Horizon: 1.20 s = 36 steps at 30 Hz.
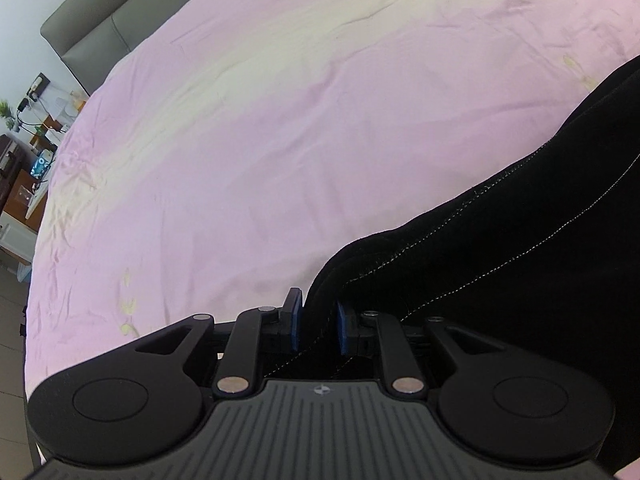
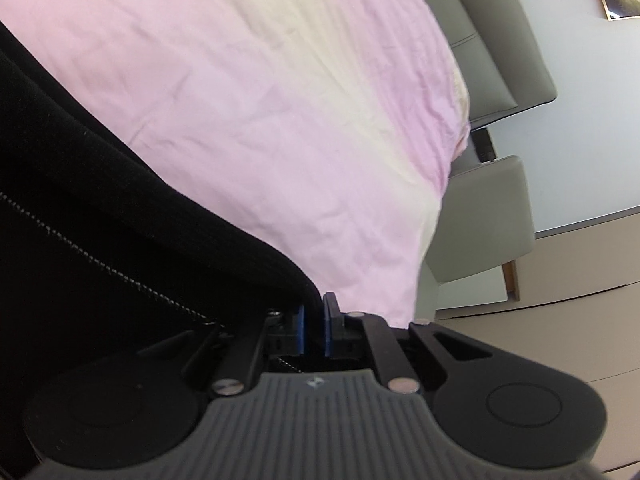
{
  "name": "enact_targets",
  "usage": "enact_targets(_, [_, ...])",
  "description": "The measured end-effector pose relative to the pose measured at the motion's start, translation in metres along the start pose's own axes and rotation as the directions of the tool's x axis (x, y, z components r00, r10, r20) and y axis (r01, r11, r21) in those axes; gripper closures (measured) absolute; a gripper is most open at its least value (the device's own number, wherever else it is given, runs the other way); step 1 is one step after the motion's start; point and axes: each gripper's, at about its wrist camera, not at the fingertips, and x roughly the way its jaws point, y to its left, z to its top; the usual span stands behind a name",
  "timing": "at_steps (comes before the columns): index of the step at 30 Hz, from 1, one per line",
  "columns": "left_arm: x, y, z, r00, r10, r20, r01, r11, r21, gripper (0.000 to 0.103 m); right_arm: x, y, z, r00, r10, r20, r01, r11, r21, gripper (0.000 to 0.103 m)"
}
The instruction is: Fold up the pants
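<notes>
Black pants (image 1: 520,216) with pale stitching lie on a pink and cream bed sheet (image 1: 280,120). My left gripper (image 1: 319,322) is shut on an edge of the pants, the cloth running between its blue pads to the right. In the right wrist view the pants (image 2: 80,184) fill the left side. My right gripper (image 2: 314,326) is shut on a corner of them, the cloth pinched between its blue pads. The rest of the pants is out of view.
A grey padded headboard (image 1: 100,28) stands at the far end of the bed. A cluttered side table (image 1: 28,148) is at the left. A grey upholstered bed frame (image 2: 492,220) and beige floor (image 2: 580,300) are to the right of the sheet (image 2: 280,100).
</notes>
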Motion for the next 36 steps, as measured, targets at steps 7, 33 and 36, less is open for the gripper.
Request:
enact_targets(7, [-0.001,0.022,-0.009,1.000,0.001,0.018,0.000,0.998,-0.066,0.033,0.012,0.015,0.001,1.000,-0.019,-0.020,0.019,1.000,0.015,0.063])
enact_targets(33, [-0.096,0.095,-0.188,0.976,-0.217,0.002,0.177,0.789,-0.589,0.023,-0.217,0.108,-0.064,0.870,0.468,0.157,-0.493,0.837,0.238,0.027])
enact_targets(36, [-0.074,0.102,-0.213,0.945,-0.318,0.079,0.265,0.600,-0.755,0.022,-0.220,0.134,-0.057,0.861,0.490,0.139,-0.509,0.834,0.215,0.027])
